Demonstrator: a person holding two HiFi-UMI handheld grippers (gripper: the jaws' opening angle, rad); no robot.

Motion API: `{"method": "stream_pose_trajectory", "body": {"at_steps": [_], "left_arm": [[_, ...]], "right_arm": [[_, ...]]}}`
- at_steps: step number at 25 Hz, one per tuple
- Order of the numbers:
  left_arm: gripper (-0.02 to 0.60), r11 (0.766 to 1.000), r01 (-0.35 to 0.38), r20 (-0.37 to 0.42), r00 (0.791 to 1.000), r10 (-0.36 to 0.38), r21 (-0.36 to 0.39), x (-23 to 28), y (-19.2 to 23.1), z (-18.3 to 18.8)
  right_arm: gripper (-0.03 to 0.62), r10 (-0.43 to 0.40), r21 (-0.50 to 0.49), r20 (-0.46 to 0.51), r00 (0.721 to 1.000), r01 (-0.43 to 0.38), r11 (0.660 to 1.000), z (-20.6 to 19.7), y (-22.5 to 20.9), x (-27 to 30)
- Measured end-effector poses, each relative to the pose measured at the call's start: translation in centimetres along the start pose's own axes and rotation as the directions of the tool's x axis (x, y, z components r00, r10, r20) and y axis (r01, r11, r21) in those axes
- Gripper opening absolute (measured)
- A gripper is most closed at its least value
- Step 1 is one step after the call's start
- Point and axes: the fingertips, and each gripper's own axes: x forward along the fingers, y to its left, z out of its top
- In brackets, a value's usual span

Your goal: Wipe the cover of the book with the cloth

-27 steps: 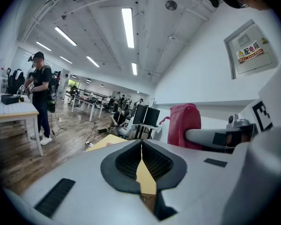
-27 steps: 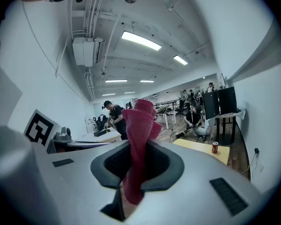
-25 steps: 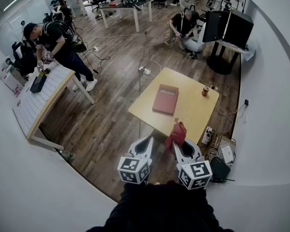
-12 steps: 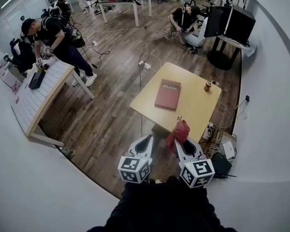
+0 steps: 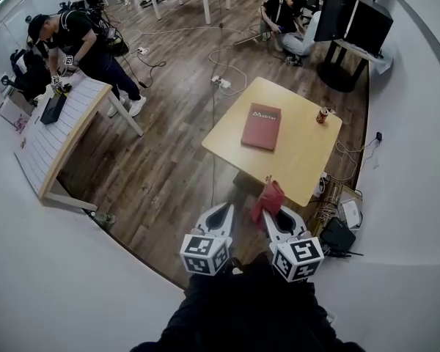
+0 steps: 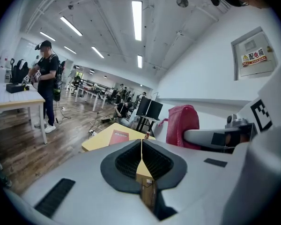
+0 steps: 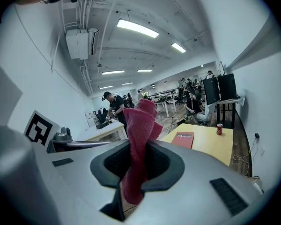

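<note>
The right gripper (image 5: 270, 213) has its jaws clamped on a red cloth (image 5: 268, 198). The cloth stands up out of the jaws in a bunched fold, and in the right gripper view a short end also hangs below the pads. The left gripper (image 5: 222, 213) is empty, its jaws pressed together with nothing between them. The two grippers sit side by side, near each other, tips pointing the same way. Ahead of both pairs of jaws, and well apart from them, stands a square wooden table (image 5: 301, 163). The red book (image 5: 261, 126) lies flat on it, cover up, past the table's near edge and slightly left of the right jaws' line. A drinks can (image 5: 323, 115) stands upright on the table farther off, right of the book and apart from it. The cloth touches neither book nor table.
</note>
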Motion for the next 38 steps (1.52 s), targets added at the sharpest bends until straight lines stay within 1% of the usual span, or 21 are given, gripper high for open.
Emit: {"method": "stream_pose_trajectory", "body": {"at_steps": [4, 11, 15, 19, 23, 27, 30, 33, 38], "left_arm": [[0.035, 1.0, -0.004, -0.009, 1.0, 0.004, 0.0, -0.5, 0.9, -0.7], [0.035, 1.0, -0.015, -0.008, 1.0, 0.015, -0.002, -1.5, 2.4, -0.7], [0.035, 1.0, -0.015, -0.033, 0.999, 0.014, -0.019, -0.7, 2.7, -2.0], [0.035, 0.999, -0.025, -0.056, 0.998, 0.023, -0.037, 1.5, 3.7, -2.6], [0.036, 0.998, -0.049, -0.074, 0.996, 0.045, -0.048, 4.7, 5.3, -2.3], [0.035, 0.995, -0.077, -0.077, 0.994, 0.072, -0.06, 9.1, 7.6, -0.4], [0.037, 0.995, -0.083, -0.083, 0.994, 0.077, -0.063, 13.8, 8.6, 1.2], [0.037, 0.995, -0.075, -0.104, 0.992, 0.067, -0.07, 18.5, 8.9, 2.2], [0.037, 0.996, -0.072, -0.141, 0.988, 0.064, -0.058, 25.6, 9.7, 3.8]], "right_arm": [[0.078, 0.015, -0.005, -0.008, 1.0, -0.015, 1.0, -0.6, 0.9, 0.6], [0.078, 0.045, -0.009, -0.024, 0.999, -0.045, 0.999, -1.0, 2.9, 1.8], [0.078, 0.04, 0.002, -0.044, 0.998, -0.04, 0.999, -2.1, 2.3, 2.4], [0.078, 0.034, 0.02, -0.07, 0.997, -0.033, 0.999, -2.4, 0.2, 4.2], [0.078, 0.032, 0.038, -0.091, 0.995, -0.029, 0.999, -2.0, -2.6, 7.2], [0.078, 0.046, 0.037, -0.098, 0.994, -0.043, 0.998, -0.1, -5.6, 11.1], [0.078, 0.053, 0.043, -0.105, 0.993, -0.049, 0.998, 1.3, -8.9, 14.1], [0.078, 0.047, 0.055, -0.134, 0.99, -0.04, 0.998, 1.9, -12.6, 16.6], [0.078, 0.062, 0.07, -0.169, 0.984, -0.05, 0.996, 3.2, -17.9, 21.0]]}}
